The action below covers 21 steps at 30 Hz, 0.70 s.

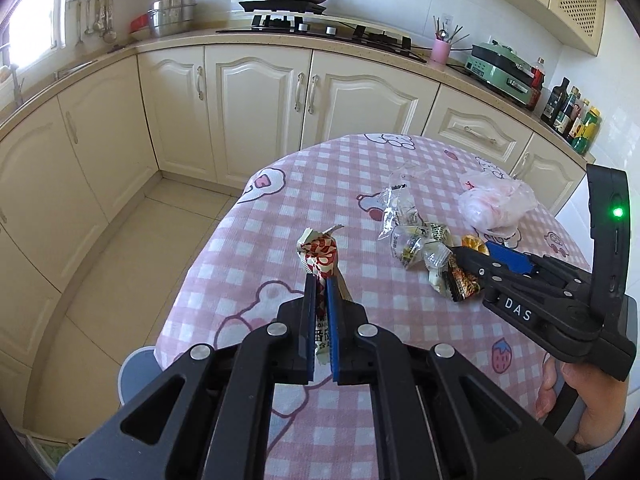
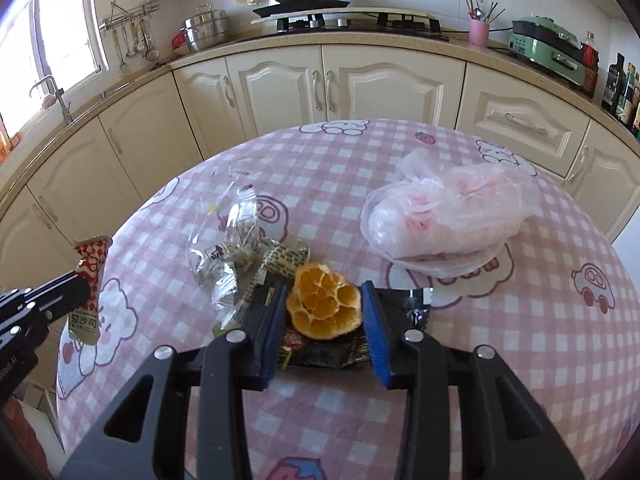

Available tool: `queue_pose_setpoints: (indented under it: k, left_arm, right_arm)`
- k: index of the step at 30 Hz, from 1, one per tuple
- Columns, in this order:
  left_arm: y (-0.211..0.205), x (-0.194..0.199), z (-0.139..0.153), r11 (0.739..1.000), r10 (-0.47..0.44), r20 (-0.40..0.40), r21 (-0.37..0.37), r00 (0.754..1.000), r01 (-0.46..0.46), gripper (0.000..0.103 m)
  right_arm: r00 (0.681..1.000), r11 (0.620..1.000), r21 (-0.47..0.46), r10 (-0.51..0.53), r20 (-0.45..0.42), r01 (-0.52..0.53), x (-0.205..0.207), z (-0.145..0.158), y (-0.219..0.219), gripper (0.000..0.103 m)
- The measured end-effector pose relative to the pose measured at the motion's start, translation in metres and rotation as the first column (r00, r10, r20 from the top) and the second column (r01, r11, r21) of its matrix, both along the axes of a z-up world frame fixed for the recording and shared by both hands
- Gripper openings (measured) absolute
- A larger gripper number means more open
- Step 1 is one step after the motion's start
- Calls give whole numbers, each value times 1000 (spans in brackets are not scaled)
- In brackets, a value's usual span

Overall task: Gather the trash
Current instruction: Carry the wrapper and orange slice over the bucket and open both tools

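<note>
Left gripper: your left gripper (image 1: 322,292) is pressed together on the red-and-white wrapper (image 1: 320,258), which sticks up past its fingertips, clear of the surface (image 1: 280,208).
Right gripper: your right gripper (image 2: 323,312) stands part-spread with the orange peel (image 2: 324,307) between its fingers; the peel touches the right blue pad and lies just beside the left one. You cannot tell whether the pads press on it.
Orange peel: it lies inner side up on a dark snack packet (image 2: 320,354), which rests flat on the surface between the same fingers.
Clear wrappers: a loose heap of crumpled clear wrappers (image 2: 228,248) lies just ahead and to the left of your right gripper's tips, touching the dark packet's edge.
Plastic bag: a pale pink plastic bag (image 2: 444,220) sits ahead and to the right of your right gripper, apart from the heap.
Between the grippers: from your right gripper the held wrapper shows well off to the left, near the surface's edge.
Your hand: your right hand (image 1: 580,396) wraps the right gripper's handle, low at the right of the left view.
Surface: it wears a pink checked cloth with cartoon prints.
</note>
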<state>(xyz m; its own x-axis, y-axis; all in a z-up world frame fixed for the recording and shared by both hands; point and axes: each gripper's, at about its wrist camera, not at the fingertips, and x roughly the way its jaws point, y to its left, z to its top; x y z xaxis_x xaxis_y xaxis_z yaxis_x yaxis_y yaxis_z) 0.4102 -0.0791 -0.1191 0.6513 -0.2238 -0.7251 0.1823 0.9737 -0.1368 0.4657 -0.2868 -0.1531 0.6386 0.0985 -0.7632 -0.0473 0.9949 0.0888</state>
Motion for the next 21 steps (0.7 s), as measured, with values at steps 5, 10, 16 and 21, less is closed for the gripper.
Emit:
queue_pose_setpoints:
  k: [5, 10, 16, 21]
  left_arm:
    - [11, -6, 4, 1000, 3, 11, -15, 1000, -2, 4]
    - [32, -19, 12, 999, 21, 29, -26, 999, -20, 4]
    - [69, -36, 19, 997, 68, 40, -38, 997, -67, 4]
    - [113, -53, 17, 989, 139, 32, -50, 990, -138, 4]
  right_arm:
    - [999, 1000, 0, -12, 33, 12, -12, 9, 1, 36]
    - [994, 1000, 18, 3, 112, -5, -35, 37, 19, 36]
    - [979, 994, 36, 98, 179, -106, -59, 64, 72, 36]
    - [963, 977, 48, 198, 180, -210, -67, 68, 136, 36]
